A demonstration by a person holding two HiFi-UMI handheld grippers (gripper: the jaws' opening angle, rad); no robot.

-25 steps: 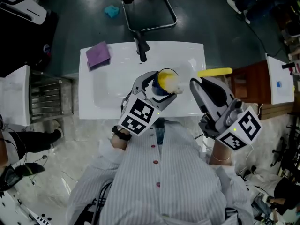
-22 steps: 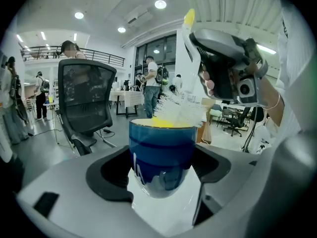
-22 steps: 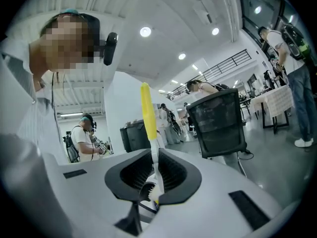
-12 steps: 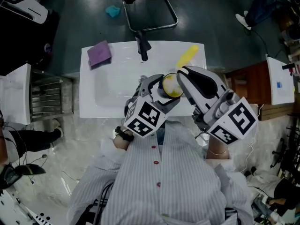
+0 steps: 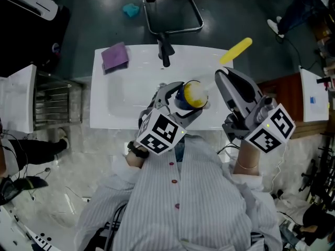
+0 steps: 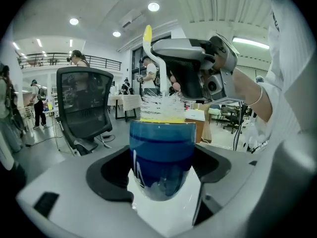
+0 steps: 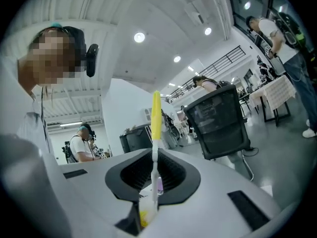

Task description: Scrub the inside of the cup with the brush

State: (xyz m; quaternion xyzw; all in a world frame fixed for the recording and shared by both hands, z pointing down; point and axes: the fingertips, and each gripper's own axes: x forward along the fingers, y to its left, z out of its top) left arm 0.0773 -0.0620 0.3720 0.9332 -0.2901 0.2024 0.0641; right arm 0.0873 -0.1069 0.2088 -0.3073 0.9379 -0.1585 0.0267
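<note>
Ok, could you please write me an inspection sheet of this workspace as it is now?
Surface: glossy white table.
Job's things: blue cup, upright; brush, its bristles at the cup's mouth.
Clutter: purple cloth at the far left corner; black object at the far edge.
Grippers: left gripper, jaws shut on the cup; right gripper, jaws shut on the brush.
Cables: thin cables on the floor.
Surroundings: office chair beyond the table; metal rack at left; people in the background.
</note>
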